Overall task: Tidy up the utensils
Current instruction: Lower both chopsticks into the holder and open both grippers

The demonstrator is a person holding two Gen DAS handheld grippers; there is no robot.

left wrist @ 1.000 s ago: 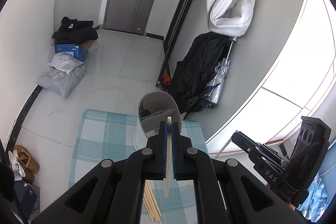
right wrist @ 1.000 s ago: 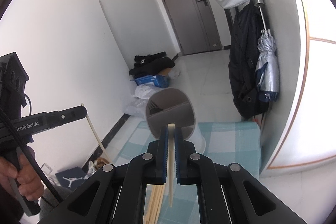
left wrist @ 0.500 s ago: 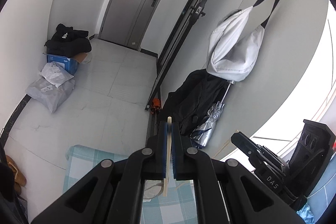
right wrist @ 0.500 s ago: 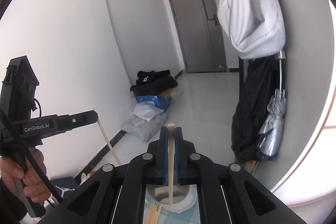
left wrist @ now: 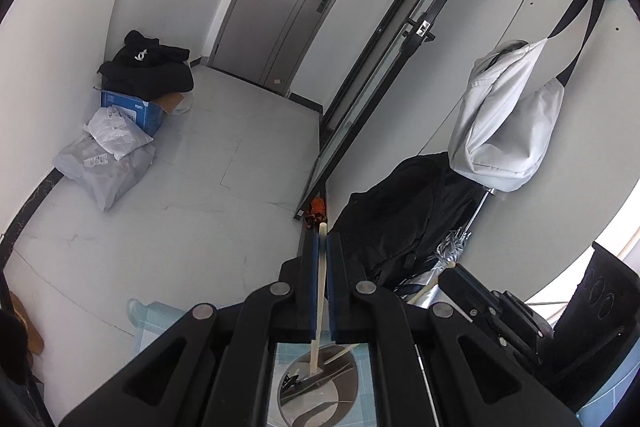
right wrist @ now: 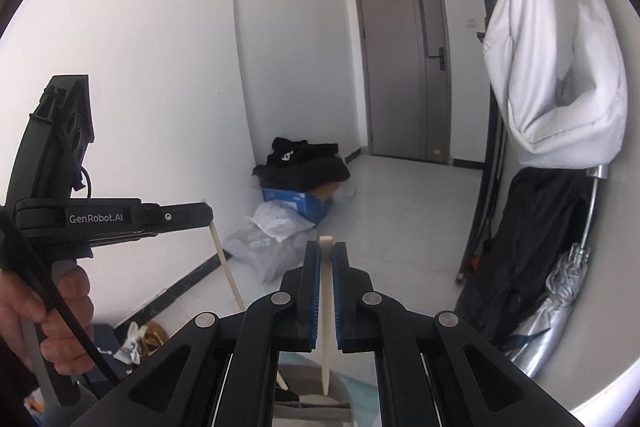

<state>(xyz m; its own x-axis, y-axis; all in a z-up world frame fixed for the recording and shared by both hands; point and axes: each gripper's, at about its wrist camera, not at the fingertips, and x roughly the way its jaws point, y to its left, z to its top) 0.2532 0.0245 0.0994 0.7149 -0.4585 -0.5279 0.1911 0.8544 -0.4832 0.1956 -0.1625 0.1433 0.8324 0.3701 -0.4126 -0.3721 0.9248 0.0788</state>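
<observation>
left tool (left wrist: pixel 320 247): clamped tight on a pale wooden chopstick (left wrist: pixel 318 311), lower tip dipping into the grey round utensil holder (left wrist: pixel 320 393) at 6 o'clock
right tool (right wrist: pixel 326 259): pinching its own pale wooden stick (right wrist: pixel 326 327), tip just over the holder's rim
holder: sits on the teal checked desk cloth (left wrist: pixel 144 311)
</observation>
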